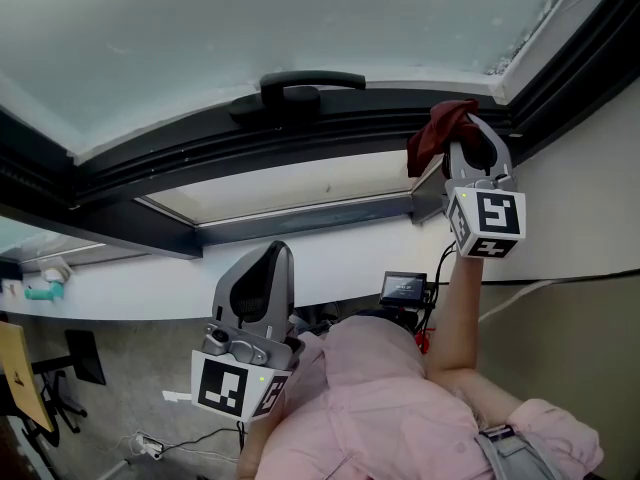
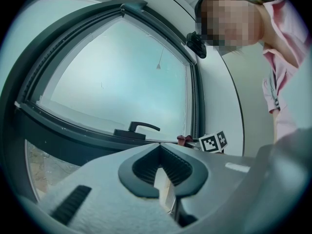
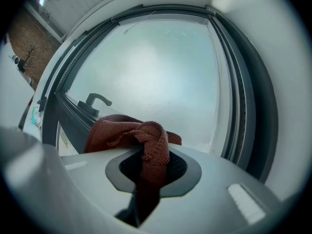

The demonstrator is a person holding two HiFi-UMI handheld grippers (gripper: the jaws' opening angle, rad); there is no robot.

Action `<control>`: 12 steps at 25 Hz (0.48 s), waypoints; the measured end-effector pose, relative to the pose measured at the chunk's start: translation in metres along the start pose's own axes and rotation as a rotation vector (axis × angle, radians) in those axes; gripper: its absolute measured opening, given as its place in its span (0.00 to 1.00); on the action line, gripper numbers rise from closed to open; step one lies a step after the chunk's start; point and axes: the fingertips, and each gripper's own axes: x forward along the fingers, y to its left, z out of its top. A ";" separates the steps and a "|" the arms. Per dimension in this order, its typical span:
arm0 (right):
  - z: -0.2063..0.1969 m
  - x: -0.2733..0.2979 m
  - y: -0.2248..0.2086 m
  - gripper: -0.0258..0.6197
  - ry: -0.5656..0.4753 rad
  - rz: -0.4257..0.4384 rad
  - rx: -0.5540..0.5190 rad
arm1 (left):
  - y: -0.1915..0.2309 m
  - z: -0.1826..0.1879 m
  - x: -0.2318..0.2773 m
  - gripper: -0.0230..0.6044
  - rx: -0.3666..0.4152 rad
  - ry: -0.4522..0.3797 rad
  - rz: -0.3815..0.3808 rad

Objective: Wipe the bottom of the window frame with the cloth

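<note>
- The cloth (image 1: 438, 134) is a dark red woven rag, bunched and soft; I judge it light and limp, likely to fold under or drag when pushed, so it needs firm pressure against the rail
- 1 twisted strand of the cloth (image 3: 146, 140) runs back between the jaws of the right tool (image 3: 152, 165), which is clenched on it; the loose bulk spills out in front of the tips and to the left
- A hold near the middle of the wad, as here, looks sound to me: enough cloth sticks out past the tips to meet the frame before the hard jaws do
- Crumpled like this, the cloth has no clear long axis; its free mass points away from the right tool (image 1: 462, 150) toward the glass (image 1: 200, 38) and the handle (image 1: 300, 90)
- It sits at the right end of the bottom rail of the window frame (image 1: 300, 140), close to the corner; I cannot tell whether it touches the rail
- The rail runs left to right across the head view, so the stroke would go leftward along it, toward the handle
- The left tool (image 1: 268, 268) hangs low, well apart from the frame; the left gripper view shows the left tool (image 2: 163, 167) with its jaws together on nothing
</note>
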 end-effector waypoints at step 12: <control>-0.007 -0.004 -0.022 0.13 0.029 -0.066 -0.003 | -0.001 -0.001 0.003 0.03 -0.002 0.001 -0.002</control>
